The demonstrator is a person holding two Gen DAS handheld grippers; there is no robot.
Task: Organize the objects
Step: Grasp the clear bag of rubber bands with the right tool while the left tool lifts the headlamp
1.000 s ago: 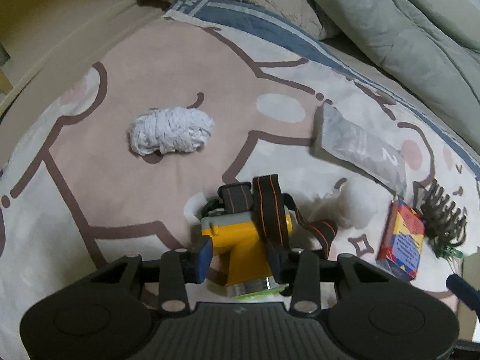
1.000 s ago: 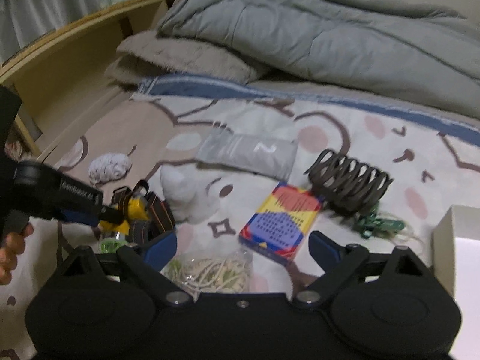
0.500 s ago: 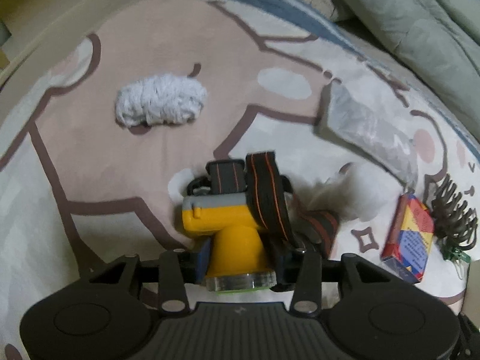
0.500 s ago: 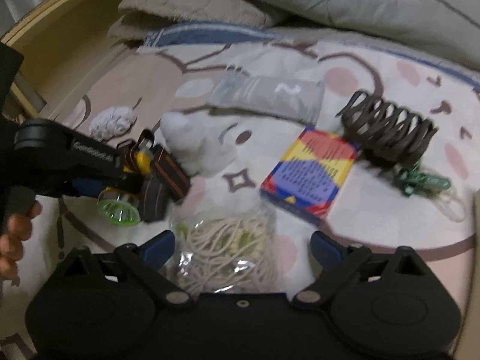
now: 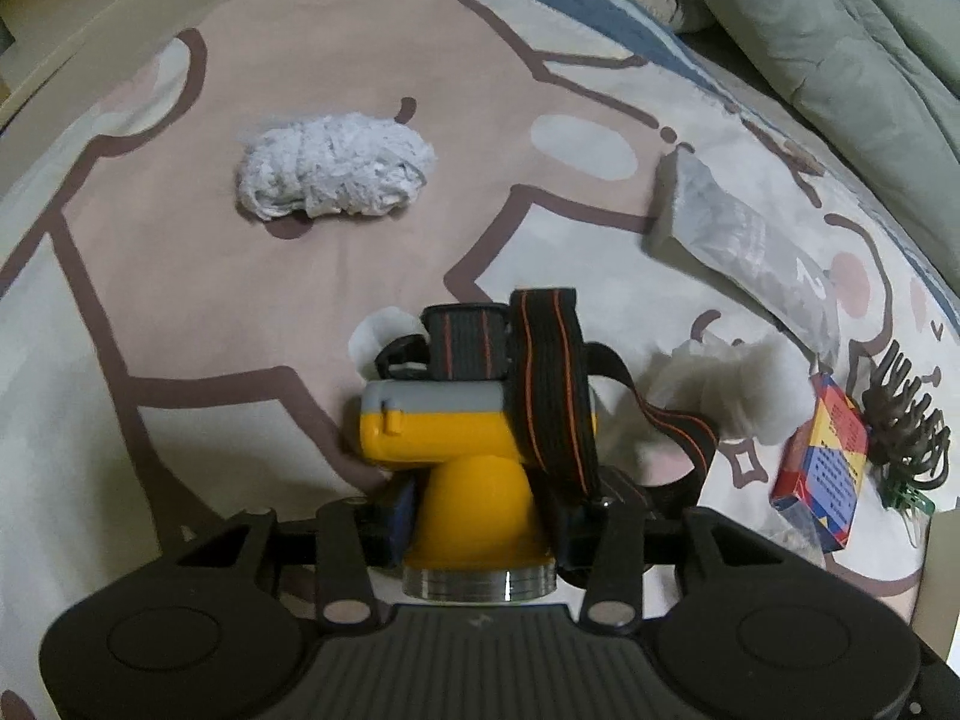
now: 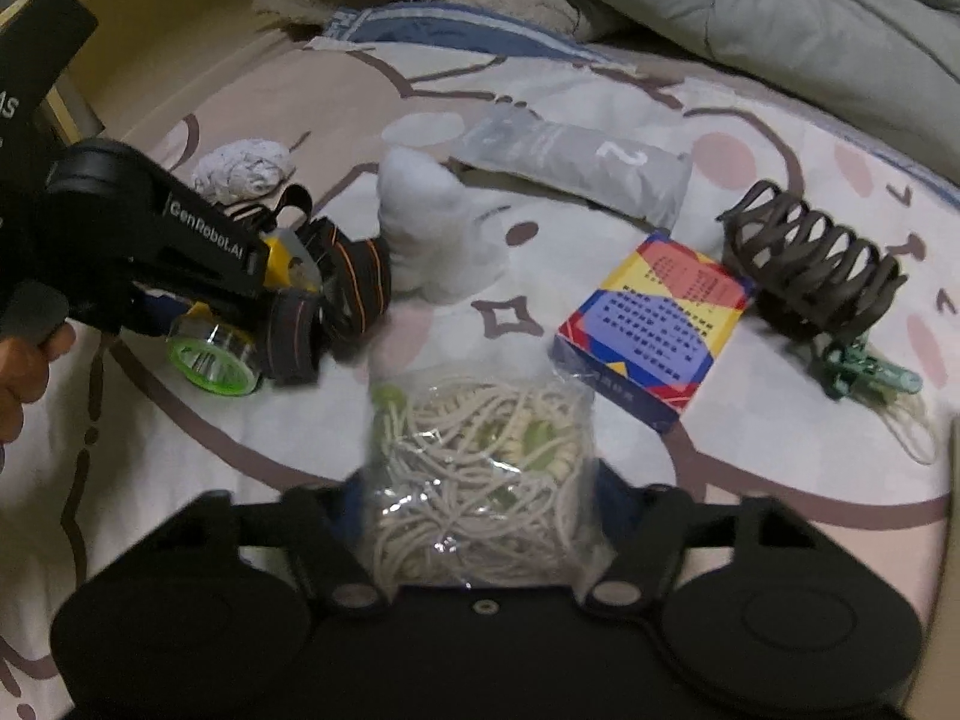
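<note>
L gripper point(image 5: 480, 516) clamps the yellow headlamp point(image 5: 474, 450) – straps flop right. R gripper point(image 6: 480, 510) jaws, just closing, flank the bag of cords point(image 6: 480, 468); pad contact unclear. Ahead-right of it: colourful box point(image 6: 654, 312), hair claw point(image 6: 816, 264).

A yellow headlamp point(image 5: 468, 456) with black-orange straps sits beside a clear bag of white cords point(image 6: 480, 468) on the bedsheet.

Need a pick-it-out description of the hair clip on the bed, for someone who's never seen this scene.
Start at the grey duvet heaped at the head of the cartoon-print sheet. Below it lies a colourful box; the hair clip sits just right of that. It is the only dark brown thing with curved interlocking teeth.
</note>
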